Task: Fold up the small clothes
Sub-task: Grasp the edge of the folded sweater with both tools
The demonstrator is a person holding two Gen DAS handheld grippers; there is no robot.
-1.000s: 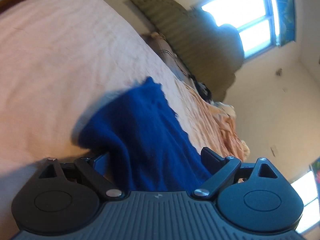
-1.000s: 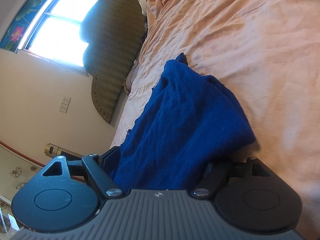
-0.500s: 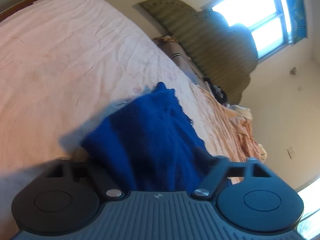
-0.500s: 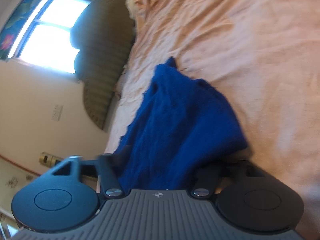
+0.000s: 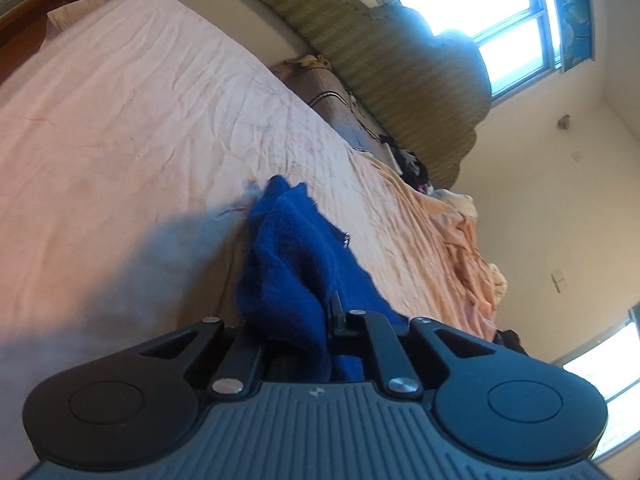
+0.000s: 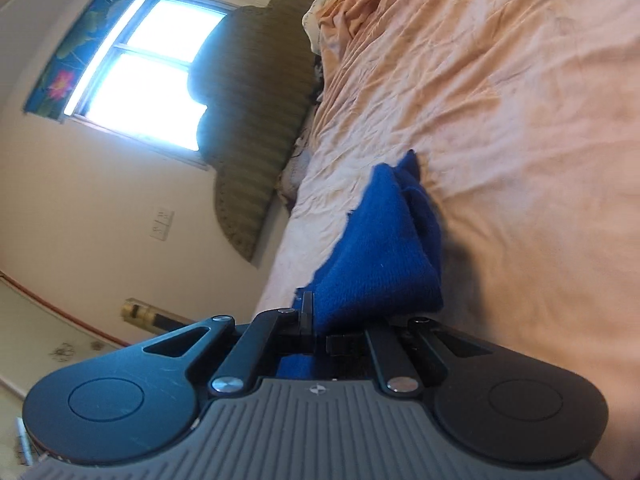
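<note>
One blue cloth [image 5: 296,264] lies on one bed [image 5: 120,128]. Two grippers, left gripper [image 5: 296,320] and right gripper [image 6: 344,320], each pinch it tight.

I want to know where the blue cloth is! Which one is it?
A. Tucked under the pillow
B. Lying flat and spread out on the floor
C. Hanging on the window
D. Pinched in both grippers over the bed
D: the blue cloth runs back between the closed fingers of the left gripper, and of the right gripper too, with the peach bed sheet beneath it.
</note>
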